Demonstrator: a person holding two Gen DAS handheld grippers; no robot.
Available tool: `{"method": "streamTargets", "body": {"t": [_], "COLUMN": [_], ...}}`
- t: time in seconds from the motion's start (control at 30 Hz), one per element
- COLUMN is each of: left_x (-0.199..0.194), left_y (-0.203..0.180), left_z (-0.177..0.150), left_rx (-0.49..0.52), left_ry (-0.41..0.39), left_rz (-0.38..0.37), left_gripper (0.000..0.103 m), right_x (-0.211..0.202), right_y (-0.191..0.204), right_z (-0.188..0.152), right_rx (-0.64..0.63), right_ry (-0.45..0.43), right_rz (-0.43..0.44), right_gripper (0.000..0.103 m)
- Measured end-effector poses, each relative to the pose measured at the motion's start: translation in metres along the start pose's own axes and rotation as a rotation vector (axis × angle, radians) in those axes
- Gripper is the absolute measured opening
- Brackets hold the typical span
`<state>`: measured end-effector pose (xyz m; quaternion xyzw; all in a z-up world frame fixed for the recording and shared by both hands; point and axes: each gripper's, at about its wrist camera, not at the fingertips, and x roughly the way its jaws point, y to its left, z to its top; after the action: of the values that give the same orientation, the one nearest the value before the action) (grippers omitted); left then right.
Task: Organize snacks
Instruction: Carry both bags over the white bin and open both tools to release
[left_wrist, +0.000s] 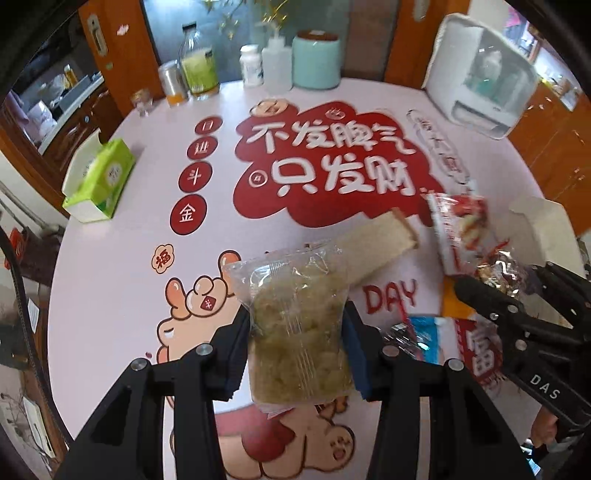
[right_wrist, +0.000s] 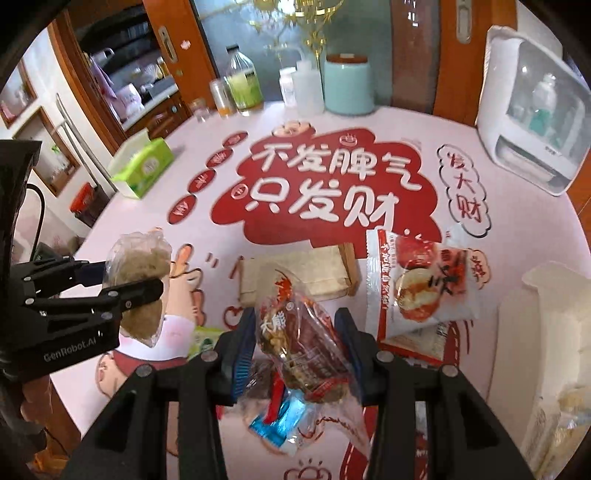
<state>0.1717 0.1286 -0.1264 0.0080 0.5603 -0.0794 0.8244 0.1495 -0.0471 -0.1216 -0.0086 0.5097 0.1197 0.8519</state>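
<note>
Your left gripper (left_wrist: 297, 332) clamps a clear packet of green puffed snack (left_wrist: 299, 325) above the table (left_wrist: 110, 258). Your right gripper (right_wrist: 295, 339) clamps a red-printed nut packet (right_wrist: 299, 339); the white box (right_wrist: 554, 332) at right holds pale packets.

Clear crinkled plastic snack packet (left_wrist: 299, 317), glossy printed tablecloth (left_wrist: 122, 236), matt cardboard box (right_wrist: 554, 317)

A home dining room: wooden cabinets (right_wrist: 110, 99), round printed table (left_wrist: 110, 258), tissue box (left_wrist: 98, 181)
</note>
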Motion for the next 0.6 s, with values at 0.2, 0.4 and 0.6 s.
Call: {"method": "streamTargets", "body": {"t": [0.2,0.4,0.6], "left_x": [-0.044,-0.073,-0.09], "left_y": [-0.023,-0.051,-0.092], "left_z": [-0.019,-0.038,-0.05], "left_rx": [0.048,0.099,0.17], "left_ry": [-0.041,-0.07,-0.089], "left_rz": [-0.032,-0.065,-0.097], "left_gripper": [0.045,0.045,0.045], "right_x": [-0.041,-0.075,-0.107], "right_y": [0.007,0.009,-0.001], "right_z": [-0.021,-0.051,-0.074], "right_rx": [0.014,0.027,0.042], "right_ry": [-0.044,-0.063,-0.093], "right_rz": [0.02,0.025,0.003], "right_gripper": [0.043,0.043,0.043]}}
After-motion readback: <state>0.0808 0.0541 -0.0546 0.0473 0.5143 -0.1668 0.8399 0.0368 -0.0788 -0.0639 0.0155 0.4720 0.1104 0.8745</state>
